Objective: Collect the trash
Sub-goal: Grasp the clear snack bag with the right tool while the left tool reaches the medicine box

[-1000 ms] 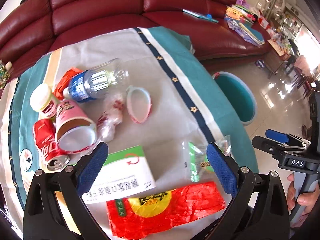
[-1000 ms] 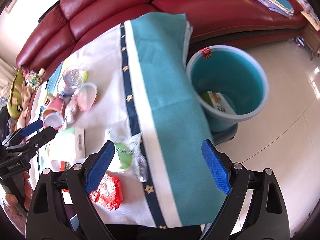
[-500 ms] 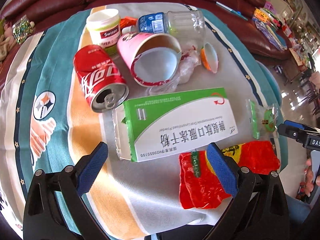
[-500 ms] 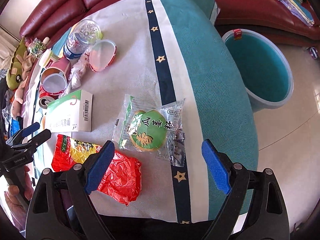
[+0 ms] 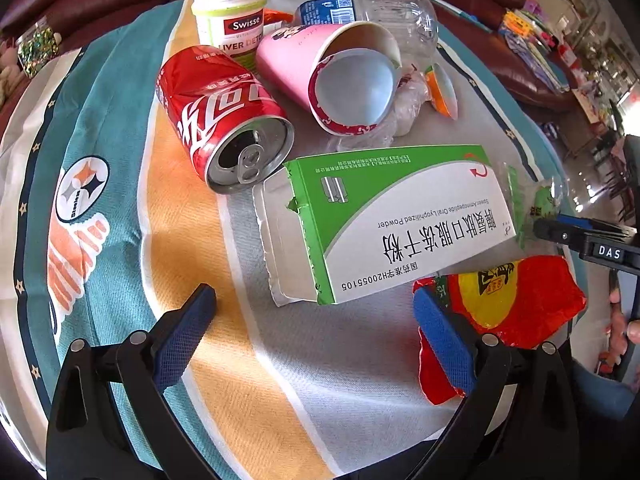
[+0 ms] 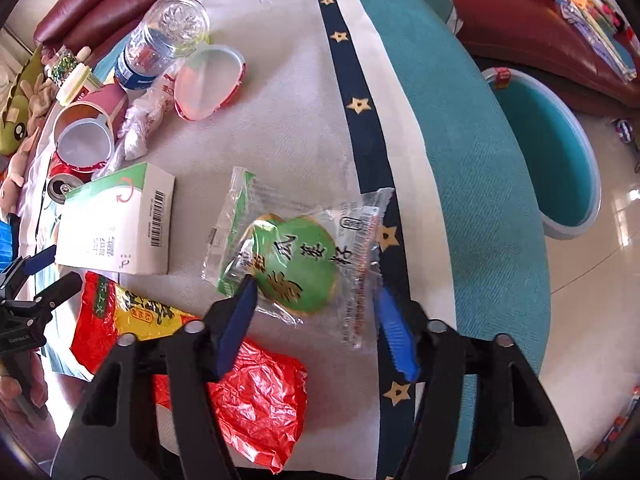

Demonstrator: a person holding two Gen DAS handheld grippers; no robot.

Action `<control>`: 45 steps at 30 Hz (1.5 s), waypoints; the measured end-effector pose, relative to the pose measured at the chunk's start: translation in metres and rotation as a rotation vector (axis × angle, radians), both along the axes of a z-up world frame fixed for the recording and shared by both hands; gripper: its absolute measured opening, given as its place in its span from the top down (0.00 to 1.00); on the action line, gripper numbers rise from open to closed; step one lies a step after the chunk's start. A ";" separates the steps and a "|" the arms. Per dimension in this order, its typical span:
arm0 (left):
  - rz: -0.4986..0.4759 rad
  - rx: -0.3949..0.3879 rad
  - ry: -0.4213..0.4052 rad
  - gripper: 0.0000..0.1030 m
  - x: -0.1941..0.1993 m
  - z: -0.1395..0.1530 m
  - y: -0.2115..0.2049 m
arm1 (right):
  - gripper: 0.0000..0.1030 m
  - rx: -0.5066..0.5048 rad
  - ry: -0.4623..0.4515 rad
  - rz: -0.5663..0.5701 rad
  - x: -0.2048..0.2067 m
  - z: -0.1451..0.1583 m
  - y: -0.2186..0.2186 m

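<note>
Both hand-held grippers share one build: black angular arms joined by round silver screws, ending in blue textured pads (image 5: 440, 332). The right gripper (image 6: 316, 322) looks the same in its own view. Seen from the left gripper (image 5: 312, 328), the other's black body carries white letters "DAS".

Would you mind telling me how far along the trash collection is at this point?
Done: hardly anything shows; the teal bin beside the table shows no contents from here. In hand: the right gripper has just been closing around the clear snack wrapper; a firm pinch isn't evident. The left gripper hangs open. Left: the red can, pink cup, green-and-white box, red bag, bottle.
</note>
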State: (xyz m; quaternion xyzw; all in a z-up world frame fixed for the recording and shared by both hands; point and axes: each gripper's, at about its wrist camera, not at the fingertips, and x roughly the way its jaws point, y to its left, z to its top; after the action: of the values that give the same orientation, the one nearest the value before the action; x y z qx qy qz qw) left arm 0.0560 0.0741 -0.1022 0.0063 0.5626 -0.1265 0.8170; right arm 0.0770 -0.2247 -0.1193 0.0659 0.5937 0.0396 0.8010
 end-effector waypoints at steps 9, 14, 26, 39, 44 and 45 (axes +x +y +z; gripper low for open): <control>-0.037 -0.030 -0.028 0.10 0.009 0.003 -0.013 | 0.70 0.044 -0.050 -0.025 0.000 0.015 -0.009; -0.054 -0.025 -0.043 0.24 0.010 0.010 -0.028 | 0.76 0.064 -0.084 -0.037 0.005 0.023 -0.015; -0.131 -0.078 0.008 0.59 0.014 0.012 -0.077 | 0.93 0.135 -0.144 -0.060 -0.001 0.039 -0.034; -0.326 0.175 -0.127 0.07 0.033 0.037 -0.120 | 0.84 0.176 -0.087 -0.043 0.004 0.025 -0.037; -0.486 0.294 -0.106 0.07 0.049 0.018 -0.160 | 0.61 0.190 -0.088 -0.035 0.012 0.029 -0.033; -0.508 0.318 -0.103 0.07 0.050 0.014 -0.162 | 0.61 0.188 -0.089 -0.030 0.014 0.029 -0.032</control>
State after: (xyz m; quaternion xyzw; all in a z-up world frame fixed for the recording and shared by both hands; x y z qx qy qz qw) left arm 0.1057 -0.0878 -0.0886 0.2810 0.5134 -0.2369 0.7755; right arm 0.0912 -0.2566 -0.0906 0.1478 0.5501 0.0861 0.8174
